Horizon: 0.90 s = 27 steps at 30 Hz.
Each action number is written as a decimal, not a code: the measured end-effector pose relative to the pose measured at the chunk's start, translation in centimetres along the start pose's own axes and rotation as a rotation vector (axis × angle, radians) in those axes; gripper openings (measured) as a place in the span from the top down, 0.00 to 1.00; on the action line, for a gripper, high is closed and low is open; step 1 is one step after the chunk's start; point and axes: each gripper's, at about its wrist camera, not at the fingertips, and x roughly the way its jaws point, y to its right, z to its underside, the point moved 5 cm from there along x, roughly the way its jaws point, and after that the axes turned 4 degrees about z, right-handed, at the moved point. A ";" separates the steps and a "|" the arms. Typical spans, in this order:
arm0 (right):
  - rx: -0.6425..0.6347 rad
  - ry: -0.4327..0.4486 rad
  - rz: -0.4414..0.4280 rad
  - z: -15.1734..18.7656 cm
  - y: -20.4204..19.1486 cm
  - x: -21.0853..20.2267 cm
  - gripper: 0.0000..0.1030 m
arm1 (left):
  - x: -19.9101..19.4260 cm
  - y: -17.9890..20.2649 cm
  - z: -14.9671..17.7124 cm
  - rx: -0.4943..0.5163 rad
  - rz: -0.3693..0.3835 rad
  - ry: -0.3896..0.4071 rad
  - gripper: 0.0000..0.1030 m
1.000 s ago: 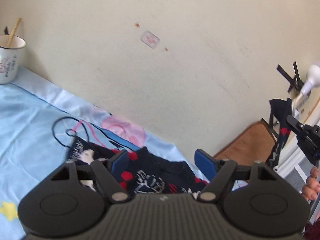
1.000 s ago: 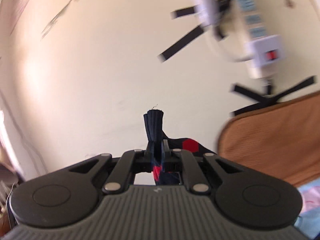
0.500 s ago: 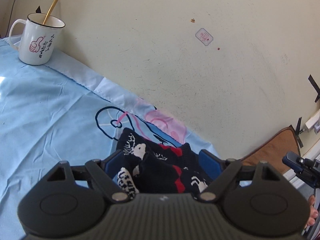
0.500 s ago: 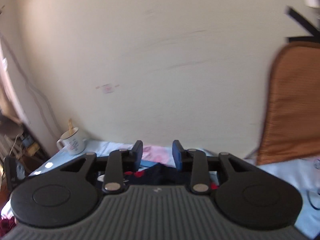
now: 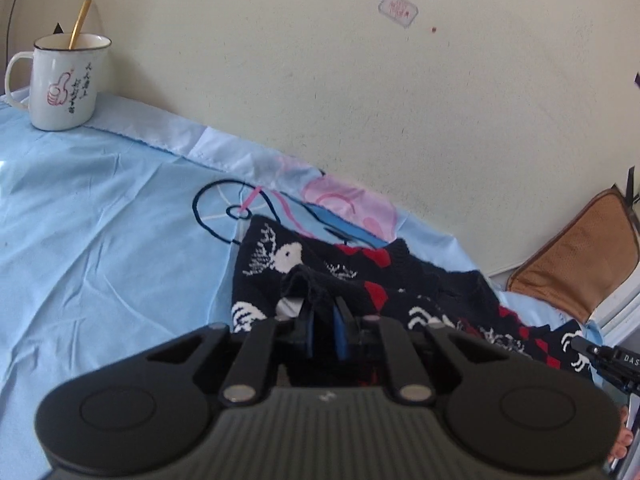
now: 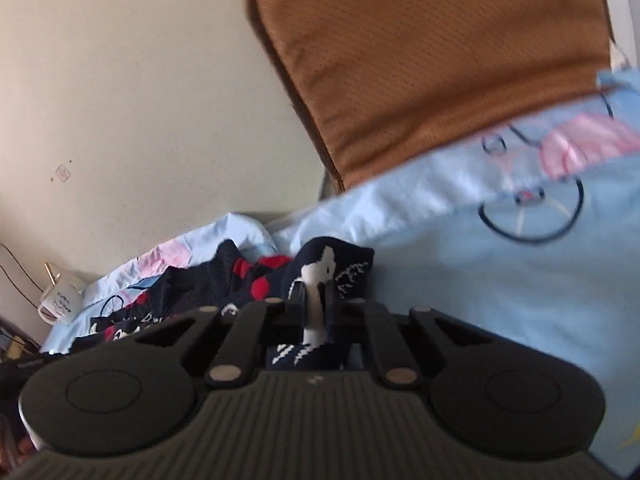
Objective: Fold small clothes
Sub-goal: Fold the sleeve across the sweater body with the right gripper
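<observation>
A dark navy knitted garment (image 5: 360,276) with red diamonds and white reindeer lies crumpled on the light blue sheet (image 5: 100,248) near the wall. My left gripper (image 5: 322,320) is shut on a raised fold of its near edge. In the right wrist view the same garment (image 6: 248,280) stretches away to the left, and my right gripper (image 6: 314,300) is shut on its other end, with cloth bunched between the fingers. Part of the right gripper shows at the right edge of the left wrist view (image 5: 608,360).
A white mug (image 5: 64,84) with a gold spoon stands at the sheet's far left corner; it also shows in the right wrist view (image 6: 60,304). A brown mesh cushion (image 6: 432,60) leans at the sheet's right end. The cream wall (image 5: 360,100) borders the far edge.
Both grippers were open half a second ago and have closed on the garment. The right gripper swung down from pointing at the wall to the sheet. The left moved forward over the cloth.
</observation>
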 end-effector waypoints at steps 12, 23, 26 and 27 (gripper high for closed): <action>-0.070 0.048 -0.014 0.0 -1.5 0.0 0.63 | -0.5 -1.6 -0.4 -0.016 -0.122 -0.011 0.57; -0.025 -0.077 -0.018 6.0 -0.3 -2.8 0.83 | 0.8 -0.6 0.8 0.108 -0.187 -0.056 0.53; 0.074 -0.072 -0.029 6.4 1.7 -2.8 0.83 | 1.2 -0.2 1.0 0.179 -0.215 -0.038 0.51; 0.086 -0.073 -0.022 6.4 1.7 -3.0 0.82 | 1.2 -0.1 1.1 0.185 -0.220 -0.037 0.50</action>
